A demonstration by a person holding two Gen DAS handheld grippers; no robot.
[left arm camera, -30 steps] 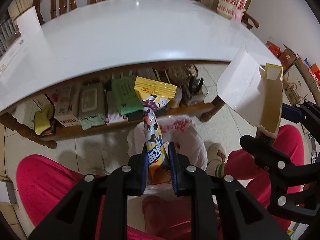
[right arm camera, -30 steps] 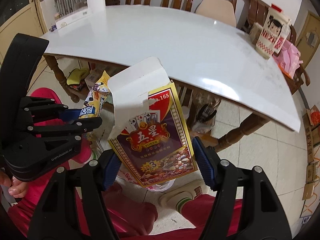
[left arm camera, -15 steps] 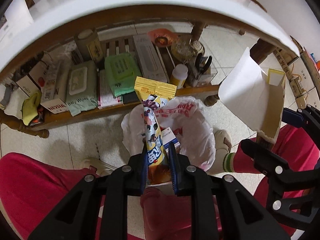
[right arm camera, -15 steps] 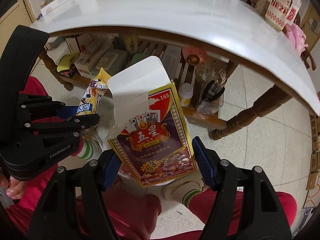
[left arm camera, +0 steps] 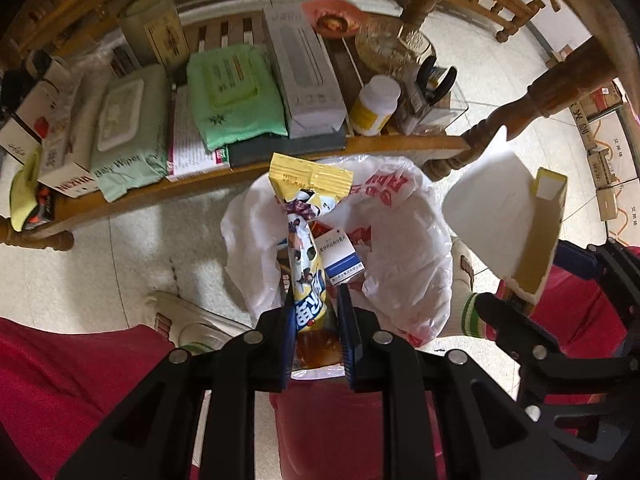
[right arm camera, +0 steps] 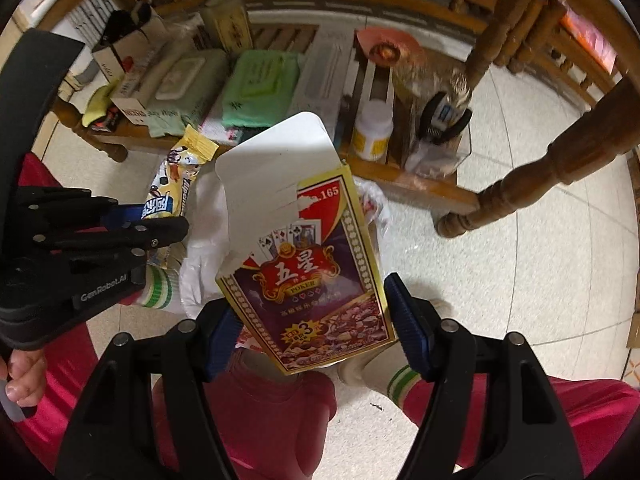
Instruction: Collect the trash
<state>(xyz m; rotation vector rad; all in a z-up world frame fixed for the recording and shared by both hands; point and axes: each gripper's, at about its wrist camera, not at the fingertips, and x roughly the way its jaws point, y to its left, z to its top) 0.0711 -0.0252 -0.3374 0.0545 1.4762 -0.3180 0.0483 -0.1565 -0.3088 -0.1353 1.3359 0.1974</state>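
Observation:
My left gripper (left arm camera: pixel 314 312) is shut on a yellow snack wrapper (left arm camera: pixel 306 256), held upright right over the open white plastic trash bag (left arm camera: pixel 404 248) on the floor. A small blue and white box (left arm camera: pixel 340 256) lies inside the bag. My right gripper (right arm camera: pixel 310 308) is shut on an opened poker card box (right arm camera: pixel 316 280) with its white flap up, held above the bag's right side. The card box also shows in the left wrist view (left arm camera: pixel 516 224), and the wrapper also shows in the right wrist view (right arm camera: pixel 172 188). The bag (right arm camera: pixel 200 264) is mostly hidden behind the card box there.
A low wooden shelf (left arm camera: pixel 256 160) under the table holds wipes packs (left arm camera: pixel 128 128), boxes, a white pill bottle (left arm camera: pixel 374 106) and a clear holder with scissors (left arm camera: pixel 434 88). A table leg (right arm camera: pixel 540 184) stands to the right. The person's red-trousered legs (left arm camera: pixel 68 384) flank the bag.
Both grippers have dropped below the tabletop and tilted down with their loads. The trash bag now sits directly under the wrapper and the card box.

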